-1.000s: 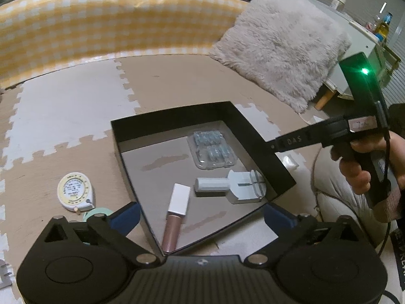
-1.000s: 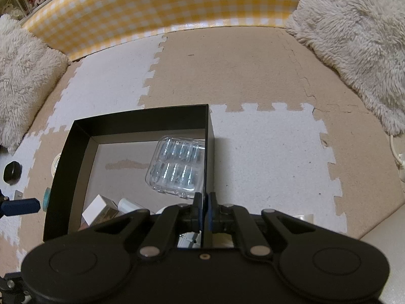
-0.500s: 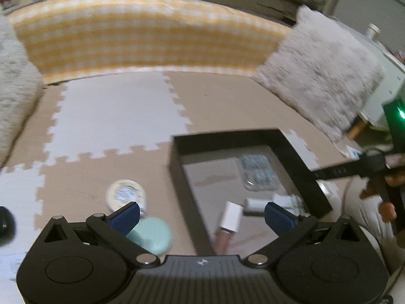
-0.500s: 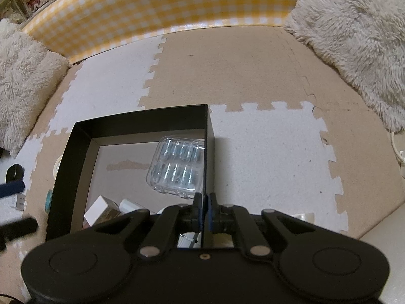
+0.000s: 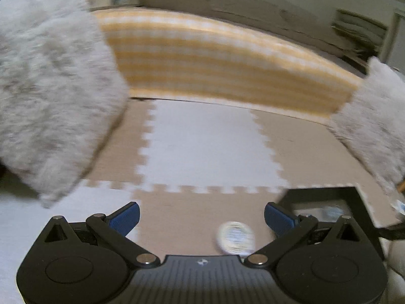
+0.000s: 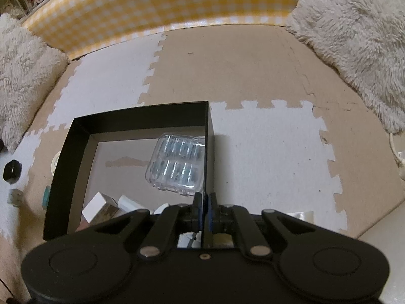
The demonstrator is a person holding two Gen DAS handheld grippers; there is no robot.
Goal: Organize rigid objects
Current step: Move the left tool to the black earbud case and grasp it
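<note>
A black open box [image 6: 141, 116] sits on the foam mat. In it lie a clear blister pack [image 6: 176, 164], a white-capped lip gloss [image 6: 97, 207] and a white object [image 6: 127, 202]. My right gripper [image 6: 205, 202] is shut on the box's right wall [image 6: 208, 152]. My left gripper [image 5: 201, 215] is open and empty, above the mat left of the box [image 5: 329, 193]. A round yellow-white tape measure [image 5: 236, 236] lies between its fingers, blurred. A black round cap [image 6: 11, 171], a small grey item [image 6: 15, 196] and a teal disc [image 6: 46, 196] lie left of the box.
A yellow checked cushion wall [image 6: 164, 7] runs along the back. Fluffy white pillows stand at the left [image 5: 48, 88] and right [image 6: 354, 38]. The floor is beige and white puzzle mat [image 6: 265, 152].
My left gripper has swung left, away from the box; the box has slid to the right edge of its view. The right gripper has stayed shut on the box wall.
</note>
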